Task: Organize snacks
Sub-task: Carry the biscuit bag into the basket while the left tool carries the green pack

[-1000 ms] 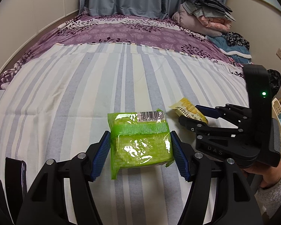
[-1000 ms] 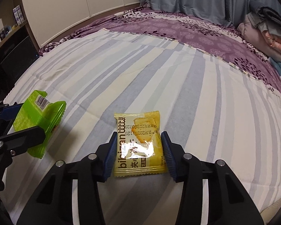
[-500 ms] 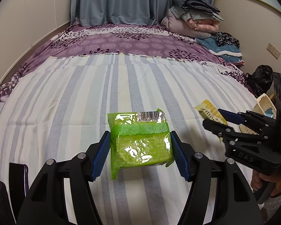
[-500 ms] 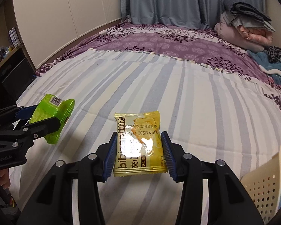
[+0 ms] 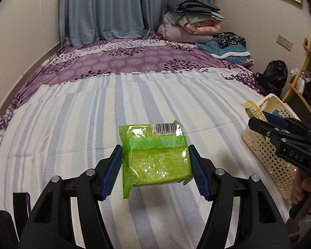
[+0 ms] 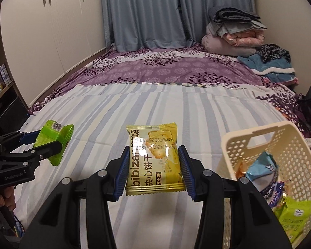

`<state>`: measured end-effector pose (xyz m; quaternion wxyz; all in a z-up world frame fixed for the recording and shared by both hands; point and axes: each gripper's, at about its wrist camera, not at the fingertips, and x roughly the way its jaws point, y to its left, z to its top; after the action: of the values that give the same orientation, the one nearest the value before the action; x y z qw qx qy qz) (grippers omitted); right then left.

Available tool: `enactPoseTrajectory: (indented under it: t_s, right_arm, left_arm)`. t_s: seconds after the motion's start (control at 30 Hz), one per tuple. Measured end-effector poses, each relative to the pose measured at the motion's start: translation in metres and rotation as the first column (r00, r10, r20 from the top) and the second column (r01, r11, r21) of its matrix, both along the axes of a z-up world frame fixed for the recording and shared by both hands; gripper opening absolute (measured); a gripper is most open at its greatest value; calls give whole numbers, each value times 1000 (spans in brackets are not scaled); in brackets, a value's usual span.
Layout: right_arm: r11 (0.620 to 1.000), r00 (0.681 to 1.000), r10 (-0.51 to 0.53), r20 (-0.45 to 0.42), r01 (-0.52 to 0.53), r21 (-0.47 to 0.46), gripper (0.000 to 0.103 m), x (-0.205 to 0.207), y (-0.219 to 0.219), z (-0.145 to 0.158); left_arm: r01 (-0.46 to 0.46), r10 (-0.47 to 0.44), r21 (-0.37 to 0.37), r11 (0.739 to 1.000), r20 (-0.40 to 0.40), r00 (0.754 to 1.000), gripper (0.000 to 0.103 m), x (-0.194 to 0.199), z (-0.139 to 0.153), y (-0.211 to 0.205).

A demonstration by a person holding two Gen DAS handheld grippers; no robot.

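My left claw (image 5: pixel 155 172) is clenched on a green pack (image 5: pixel 154 157), its blue pads (image 5: pixel 112 176) pressing the pack's two side edges. The pack is held clear above the bed (image 5: pixel 72 124), barcode end pointing away from the camera. In the right wrist view the same pack (image 6: pixel 54 141) shows at the left edge, gripped by the left claw (image 6: pixel 47 143), and a hand (image 6: pixel 2 197) holds that claw's handle at the lower left.

My right claw (image 6: pixel 153 168) is clenched on a yellow pack (image 6: pixel 153 159), blue pads (image 6: pixel 122 172) against its left and right edges. The pack faces the camera, with yellow-and-white print and the letters "bibizan" readable along its left side. It hangs above the striped sheet (image 6: pixel 176 108), just left of the basket (image 6: pixel 259 141). In the left wrist view the right claw (image 5: pixel 257 118) reaches in from the right edge, with the yellow pack (image 5: pixel 250 109) showing in front of the basket (image 5: pixel 265 151).

The basket is cream, perforated, with a handle slot in its far wall, and sits at the right edge of the bed. Inside it lie a light blue pack (image 6: pixel 261 166) and a second green pack (image 6: pixel 292 215), with more wrappers between them that I cannot identify.

Beyond the striped sheet lies a purple floral cover (image 5: pixel 134 60). Folded bedding (image 5: pixel 190 25) is stacked at the bed's far right corner, in front of grey-blue curtains (image 5: pixel 105 10).
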<state>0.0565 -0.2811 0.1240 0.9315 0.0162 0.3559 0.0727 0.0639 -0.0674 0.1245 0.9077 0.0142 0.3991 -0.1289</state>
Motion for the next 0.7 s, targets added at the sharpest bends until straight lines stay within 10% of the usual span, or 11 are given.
enactPoseTrajectory:
  t_s: [0.7]
  right_arm:
    - [947, 944, -318, 88, 310, 88, 46, -84, -142, 18]
  left_arm:
    - [179, -181, 43, 983, 35, 983, 65, -12, 22, -91]
